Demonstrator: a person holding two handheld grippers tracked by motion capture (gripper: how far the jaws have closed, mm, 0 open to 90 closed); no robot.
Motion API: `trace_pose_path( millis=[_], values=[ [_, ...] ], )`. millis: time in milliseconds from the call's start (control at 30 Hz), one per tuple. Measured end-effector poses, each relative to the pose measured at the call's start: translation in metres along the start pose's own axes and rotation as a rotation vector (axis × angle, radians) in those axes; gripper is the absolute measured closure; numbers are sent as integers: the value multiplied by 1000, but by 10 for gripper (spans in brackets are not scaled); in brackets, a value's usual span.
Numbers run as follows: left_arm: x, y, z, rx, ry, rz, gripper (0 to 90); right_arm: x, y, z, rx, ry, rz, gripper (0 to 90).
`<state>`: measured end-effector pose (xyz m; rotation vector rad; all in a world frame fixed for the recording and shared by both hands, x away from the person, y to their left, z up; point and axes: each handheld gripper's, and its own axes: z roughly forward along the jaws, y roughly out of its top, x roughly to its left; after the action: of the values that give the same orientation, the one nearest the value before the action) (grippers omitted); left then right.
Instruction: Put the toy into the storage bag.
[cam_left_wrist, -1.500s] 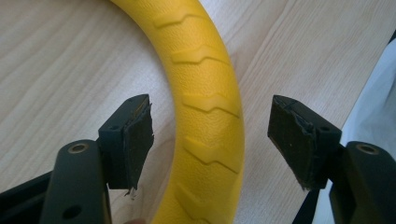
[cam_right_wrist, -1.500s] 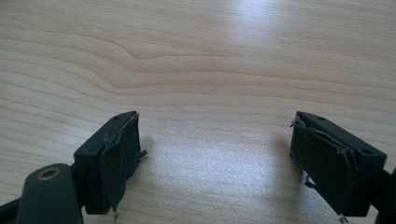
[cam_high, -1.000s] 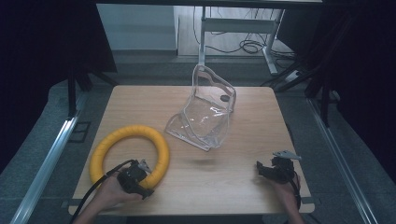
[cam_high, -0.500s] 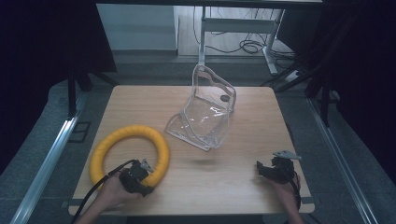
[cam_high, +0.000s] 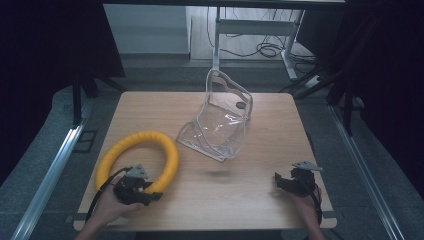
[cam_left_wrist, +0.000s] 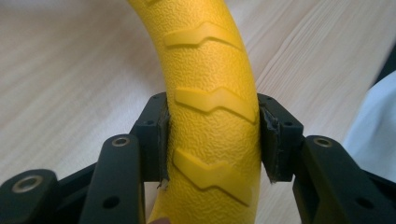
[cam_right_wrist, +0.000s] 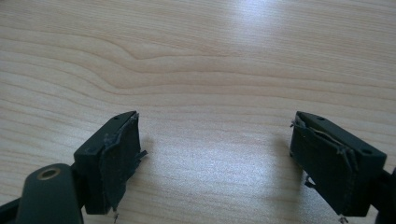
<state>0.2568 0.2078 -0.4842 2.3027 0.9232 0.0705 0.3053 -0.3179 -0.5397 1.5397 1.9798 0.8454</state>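
From the high view the yellow ring (cam_high: 138, 157) lies at the table's (cam_high: 250, 200) near left, the left gripper (cam_high: 145, 192) newly closed on its near arc, which its own view confirms, pads (cam_left_wrist: 163, 140) pressing both flanks, ready for lifting, while the right gripper (cam_right_wrist: 215, 158) rests apart over bare wood.

- Left tool (cam_high: 134, 188), in the person's left hand (cam_high: 107, 207), has just closed its jaws; both pads (cam_left_wrist: 164, 140) press on the yellow ring (cam_left_wrist: 212, 112) between them
- Right tool (cam_high: 296, 181), in the right hand (cam_high: 306, 206), has its jaws spread wide, nothing between them
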Motion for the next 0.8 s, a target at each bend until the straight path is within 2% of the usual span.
trace_pose_path(
  millis=[333, 533, 700, 800],
  values=[
    [21, 2, -46, -228, -94, -104, 514, 1, 0, 0, 2, 1, 8, 165],
    [29, 2, -67, -338, -81, -137, 516, 0, 0, 0, 1, -2, 8, 166],
    [39, -1, -80, -439, -123, -168, 516, 0, 0, 0, 2, -3, 10, 166],
    [42, 0, -85, -479, -118, -177, 516, 0, 0, 0, 2, -5, 9, 166]
  ],
)
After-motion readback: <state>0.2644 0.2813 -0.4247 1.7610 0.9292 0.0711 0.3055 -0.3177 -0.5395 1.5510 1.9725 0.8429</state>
